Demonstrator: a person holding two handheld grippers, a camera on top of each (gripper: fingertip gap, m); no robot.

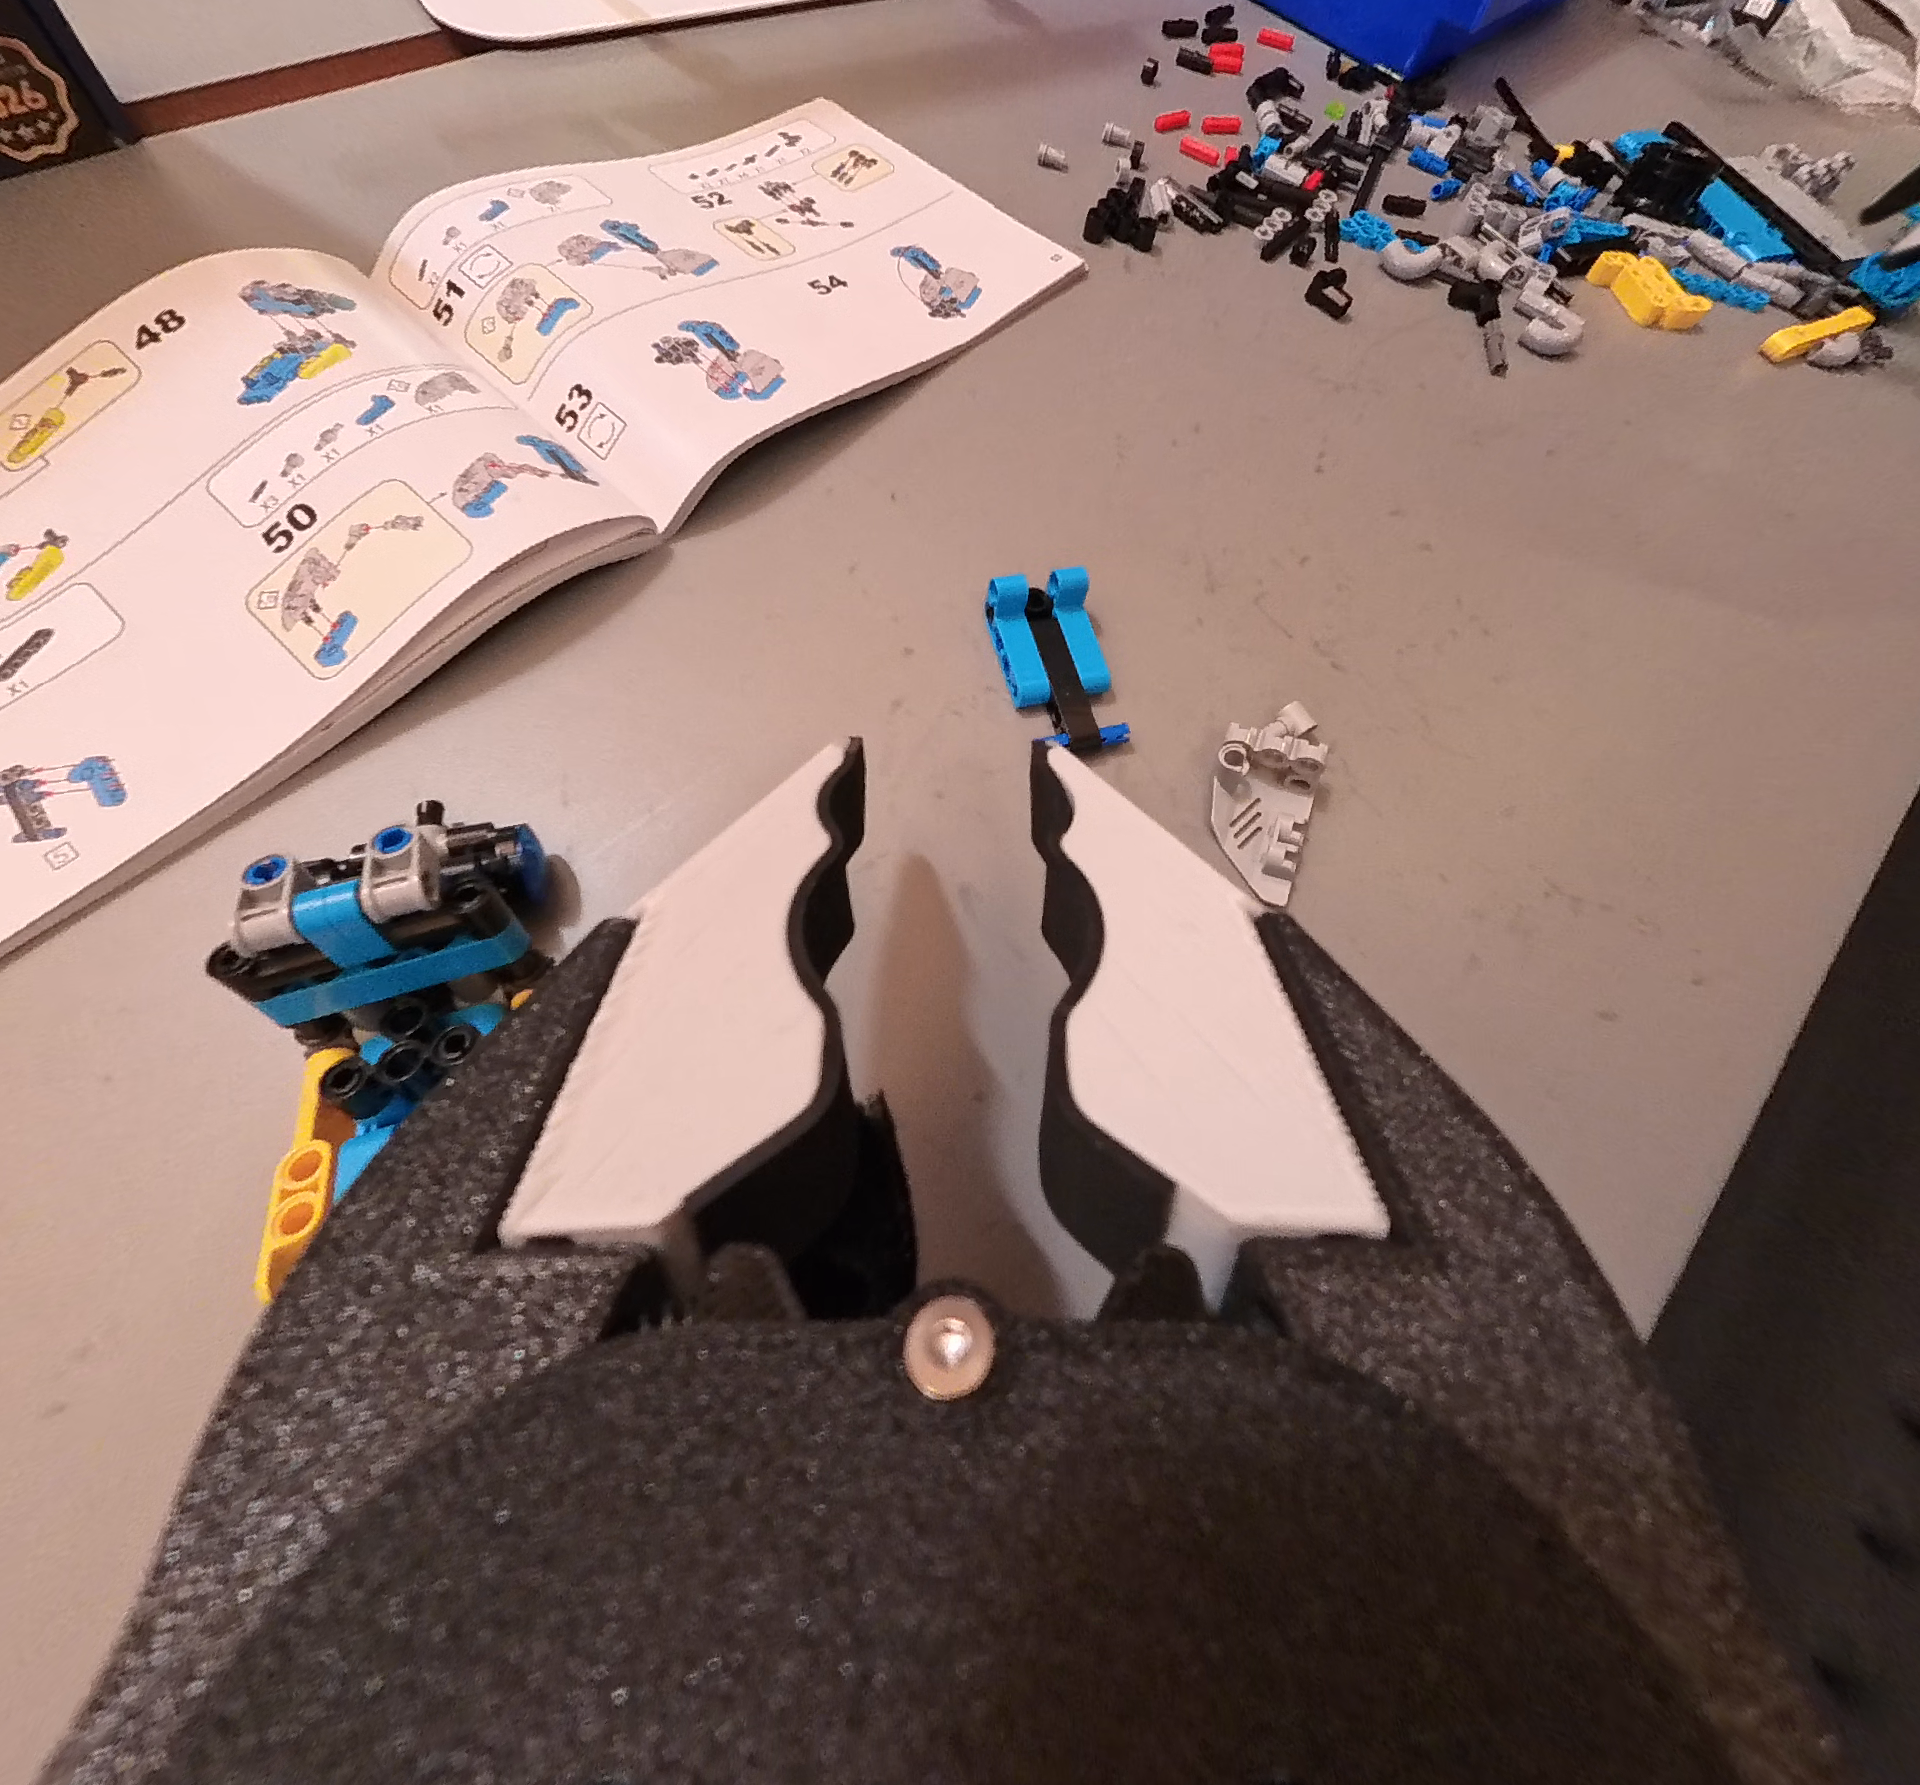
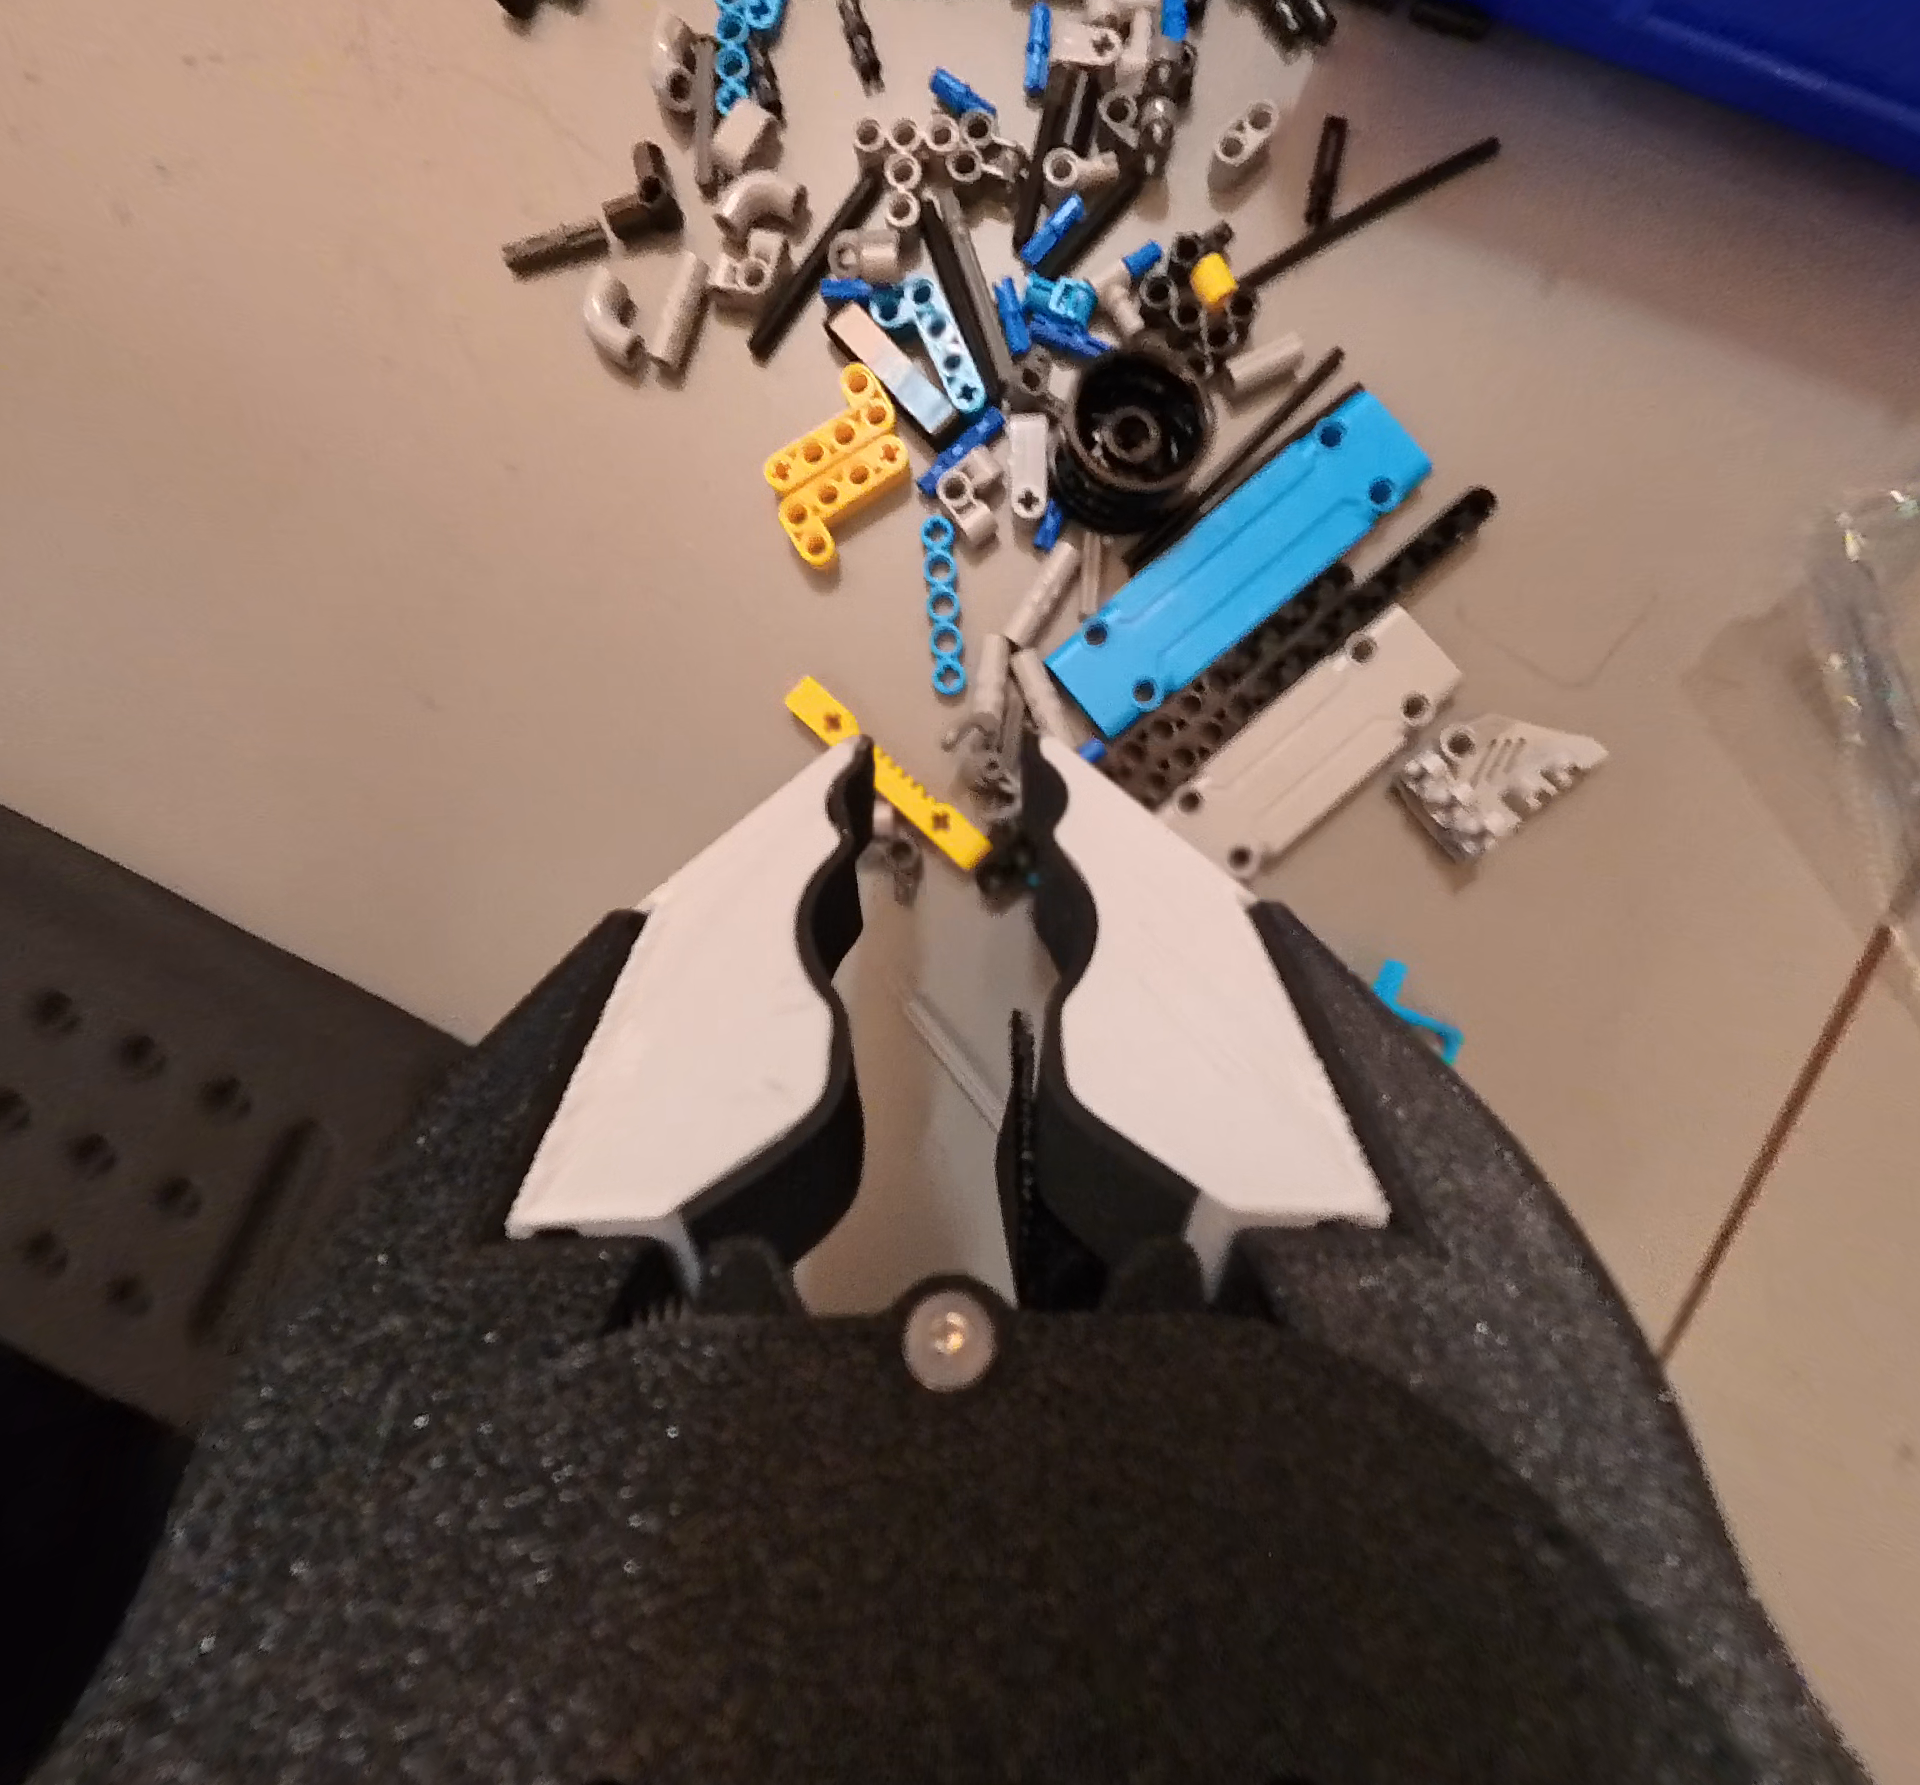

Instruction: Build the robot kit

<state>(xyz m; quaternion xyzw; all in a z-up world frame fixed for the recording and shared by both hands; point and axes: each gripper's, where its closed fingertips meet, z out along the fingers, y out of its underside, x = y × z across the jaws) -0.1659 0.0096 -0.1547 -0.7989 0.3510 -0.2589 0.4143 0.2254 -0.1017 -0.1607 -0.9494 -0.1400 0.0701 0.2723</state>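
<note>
Plastic, light and stiff: left tongs [image 1: 945, 748] hovering released near a blue-and-black piece [image 1: 1047, 646], best pinched across its flat sides; right tongs [image 2: 943, 753] gaping, empty, over a yellow toothed bar [image 2: 904, 785] on the desk [image 2: 312, 385].

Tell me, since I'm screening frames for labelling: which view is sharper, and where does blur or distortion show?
Left wrist view: sharper, open instruction booklet crisp, wide-angle bending toward edges. Right wrist view: softer, pile of small plastic building pieces smeared, blue plastic bin blurred.
</note>
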